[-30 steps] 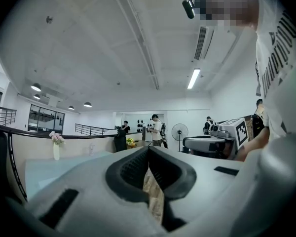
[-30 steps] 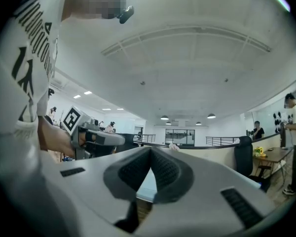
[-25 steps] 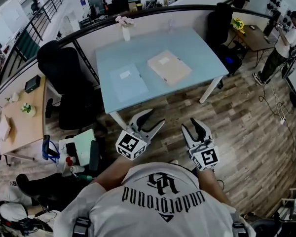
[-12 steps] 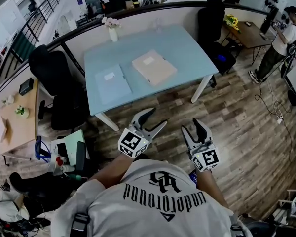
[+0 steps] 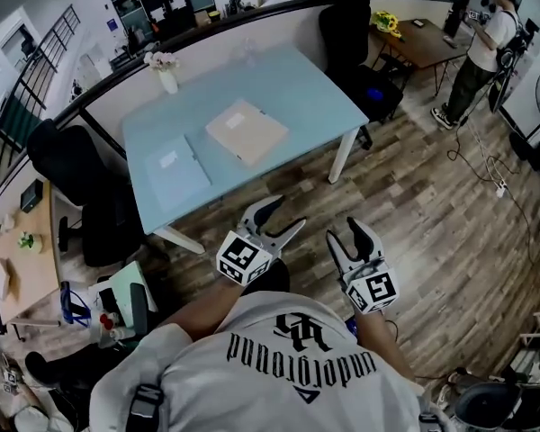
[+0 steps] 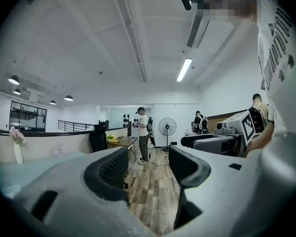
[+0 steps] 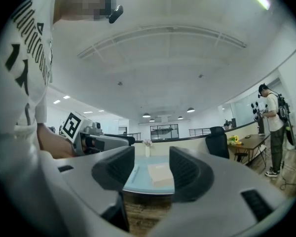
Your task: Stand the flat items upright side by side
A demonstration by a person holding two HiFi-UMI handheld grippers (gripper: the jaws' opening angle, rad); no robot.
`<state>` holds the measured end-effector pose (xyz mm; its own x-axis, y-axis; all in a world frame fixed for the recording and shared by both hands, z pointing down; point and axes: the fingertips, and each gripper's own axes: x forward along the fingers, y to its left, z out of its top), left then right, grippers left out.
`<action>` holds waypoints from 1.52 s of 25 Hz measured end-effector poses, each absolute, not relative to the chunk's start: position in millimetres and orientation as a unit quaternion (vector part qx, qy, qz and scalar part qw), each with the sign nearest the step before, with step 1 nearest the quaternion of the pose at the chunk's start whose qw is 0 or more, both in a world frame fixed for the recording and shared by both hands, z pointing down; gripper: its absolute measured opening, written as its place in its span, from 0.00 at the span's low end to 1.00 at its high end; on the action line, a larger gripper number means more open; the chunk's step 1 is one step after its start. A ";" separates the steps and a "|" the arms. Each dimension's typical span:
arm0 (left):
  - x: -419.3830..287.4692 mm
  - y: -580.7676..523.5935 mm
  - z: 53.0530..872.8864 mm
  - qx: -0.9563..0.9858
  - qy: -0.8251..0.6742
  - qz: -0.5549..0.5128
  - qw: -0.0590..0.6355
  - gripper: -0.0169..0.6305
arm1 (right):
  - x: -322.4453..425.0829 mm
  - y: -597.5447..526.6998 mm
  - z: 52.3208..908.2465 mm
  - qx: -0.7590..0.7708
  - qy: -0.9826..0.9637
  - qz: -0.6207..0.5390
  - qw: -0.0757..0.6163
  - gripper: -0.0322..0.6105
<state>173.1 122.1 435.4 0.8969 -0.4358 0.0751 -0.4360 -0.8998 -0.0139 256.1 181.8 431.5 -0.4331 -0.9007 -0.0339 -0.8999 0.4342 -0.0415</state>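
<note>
- Two folders lie on the pale blue table (image 5: 292, 84). A blue folder (image 5: 175, 171) is toward the left end and a beige folder (image 5: 246, 131) is just beside it, nearer the middle. Both lie flat on their faces, close but not touching, and neither has been stood up yet.
- Both grippers are held out level over the wooden floor (image 5: 414, 214), well short of the table's near edge. The left gripper (image 5: 283, 216) and the right gripper (image 5: 346, 232) each have their jaws spread, having just been opening, with nothing between either pair.
- From where I stand this looks like the approach, with the whole job ahead.
- To do it well, I'd come up square to the near edge so both folders are in reach before committing either hand.
- A folder lying flat offers little to pinch, so I'd work a jaw under one long edge, or slide the folder out over the table edge. Then close on that edge and tip the folder up onto its spine.
- One gripper can prop the first folder upright while the other brings the second against it, cover to cover, so neither topples.
- Counted: two folders and one table in use. One white vase (image 5: 167, 79) of flowers stands at the far left corner, worth keeping clear of.
- One black office chair (image 5: 67, 156) sits at the table's left end and a second office chair (image 5: 346, 21) at its far right corner. One other person (image 5: 481, 39) stands well off by a wooden desk (image 5: 423, 43).
</note>
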 end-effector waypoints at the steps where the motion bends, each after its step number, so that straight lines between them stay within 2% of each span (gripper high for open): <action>1: 179.5 119.1 436.4 0.975 -0.218 0.038 0.002 0.44 | 260.4 179.7 432.4 -0.535 0.844 -0.009 0.024 0.38; 9: 207.5 69.0 449.0 0.979 -0.201 0.040 0.011 0.44 | 277.0 134.6 444.4 -0.538 0.843 -0.009 0.008 0.38; 16: 203.9 -20.1 446.2 0.977 -0.209 0.031 0.008 0.44 | 276.4 42.1 444.0 -0.529 0.848 -0.020 0.014 0.37; 27: 137.9 -193.3 429.9 0.962 -0.271 0.025 0.001 0.44 | 218.6 -149.0 422.0 -0.472 0.881 0.001 0.015 0.37; 38: 47.7 -280.9 440.3 0.924 -0.381 0.025 0.027 0.45 | 143.5 -255.7 429.4 -0.373 0.928 -0.005 -0.013 0.38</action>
<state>47.7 -280.9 440.3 0.7086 -0.7024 0.0670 -0.7051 -0.7084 0.0309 143.5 -255.7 429.4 -0.7207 -0.6927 0.0277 -0.6929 0.7210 0.0013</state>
